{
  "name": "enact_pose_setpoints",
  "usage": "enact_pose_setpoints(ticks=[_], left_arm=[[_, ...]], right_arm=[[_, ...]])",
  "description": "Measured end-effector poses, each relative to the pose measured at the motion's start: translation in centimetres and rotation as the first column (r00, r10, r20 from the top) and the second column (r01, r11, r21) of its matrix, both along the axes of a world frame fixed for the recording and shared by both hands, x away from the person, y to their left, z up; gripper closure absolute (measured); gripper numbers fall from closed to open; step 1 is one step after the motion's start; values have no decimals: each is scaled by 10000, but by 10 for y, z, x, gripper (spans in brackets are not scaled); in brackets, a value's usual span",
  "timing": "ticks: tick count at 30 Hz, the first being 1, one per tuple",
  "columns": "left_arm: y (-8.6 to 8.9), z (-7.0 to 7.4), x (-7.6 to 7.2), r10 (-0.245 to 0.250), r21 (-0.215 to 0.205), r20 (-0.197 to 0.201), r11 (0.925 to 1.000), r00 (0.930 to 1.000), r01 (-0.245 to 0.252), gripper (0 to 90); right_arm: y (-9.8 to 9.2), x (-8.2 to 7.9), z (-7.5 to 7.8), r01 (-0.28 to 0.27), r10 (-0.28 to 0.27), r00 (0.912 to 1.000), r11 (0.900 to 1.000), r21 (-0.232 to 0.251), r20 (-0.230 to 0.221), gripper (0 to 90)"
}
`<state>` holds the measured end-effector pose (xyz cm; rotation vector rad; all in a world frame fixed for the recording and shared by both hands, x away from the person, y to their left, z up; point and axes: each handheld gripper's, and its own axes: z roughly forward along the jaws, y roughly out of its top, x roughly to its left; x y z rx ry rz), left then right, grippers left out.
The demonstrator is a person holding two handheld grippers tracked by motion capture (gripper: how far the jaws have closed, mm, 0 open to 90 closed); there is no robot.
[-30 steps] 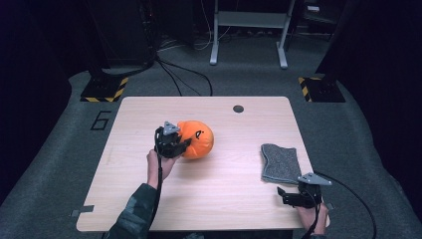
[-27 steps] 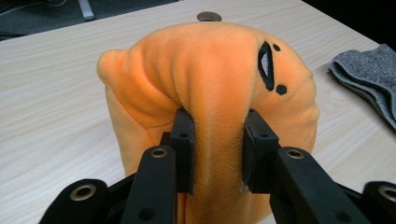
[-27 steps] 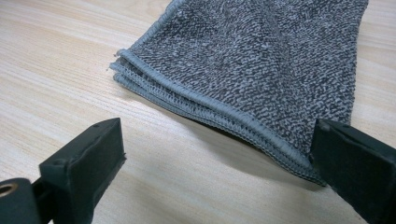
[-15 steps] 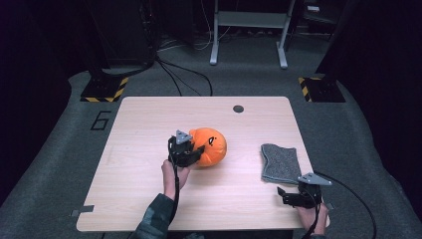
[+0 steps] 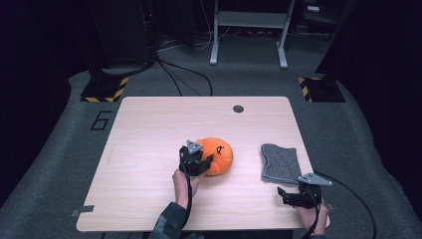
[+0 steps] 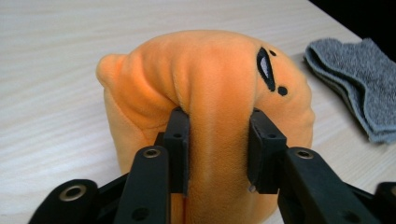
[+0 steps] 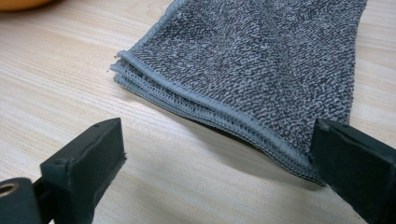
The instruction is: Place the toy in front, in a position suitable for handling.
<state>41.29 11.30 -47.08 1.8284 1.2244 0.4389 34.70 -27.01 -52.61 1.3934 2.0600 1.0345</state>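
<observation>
Orange plush (image 6: pixel 210 107) on bench (image 5: pixel 149 129), left gripper (image 5: pixel 198 164) jaws pinching a fold, just easing open; right gripper (image 5: pixel 298 196) jaws spread; next: release fully, back off

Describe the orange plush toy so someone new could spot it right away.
On the wooden table, near its middle, the left gripper pinches a round orange plush toy. Unlike the flat folded grey cloth beside it, it is bright, puffy and has black stitched marks.

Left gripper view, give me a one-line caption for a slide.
Left gripper pinching a fold of the orange plush toy on the wooden table, folded grey towel beside.
</observation>
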Motion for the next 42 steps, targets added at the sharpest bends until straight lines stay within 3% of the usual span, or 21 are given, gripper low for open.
enact_pose_setpoints(ticks=[5,9,11,15,17,24,33,42], left_arm=[[3,2,-3,138,-82,117,9999,9998,-137,423],[14,13,-10,57,-775,430,9970,9991,-24,217],[22,21,-14,-103,-869,625,9961,9980,157,162],[37,26,-16,-503,-511,560,9973,9972,531,149],[46,23,-14,-792,-299,301,9963,9964,801,147],[70,7,-11,-1128,83,-449,9935,9926,1133,126],[83,-1,-15,-1750,447,-845,9828,9809,1792,108],[83,-12,-17,-1679,301,-839,9848,9822,1710,154]], right_arm=[[0,0,0,-40,40,10000,10000,-17,4,31],[0,0,0,-59,59,10000,10000,-61,46,31],[1,0,0,-57,57,10000,9999,-126,-20,31],[0,1,0,-115,116,9999,9999,-127,17,31],[0,0,0,-73,73,10000,9999,-71,-25,30],[0,1,0,-58,58,10000,10000,-45,-53,31],[0,1,0,-21,21,10000,10000,-64,-49,38],[0,1,0,-50,50,10000,10000,-35,-79,36]])
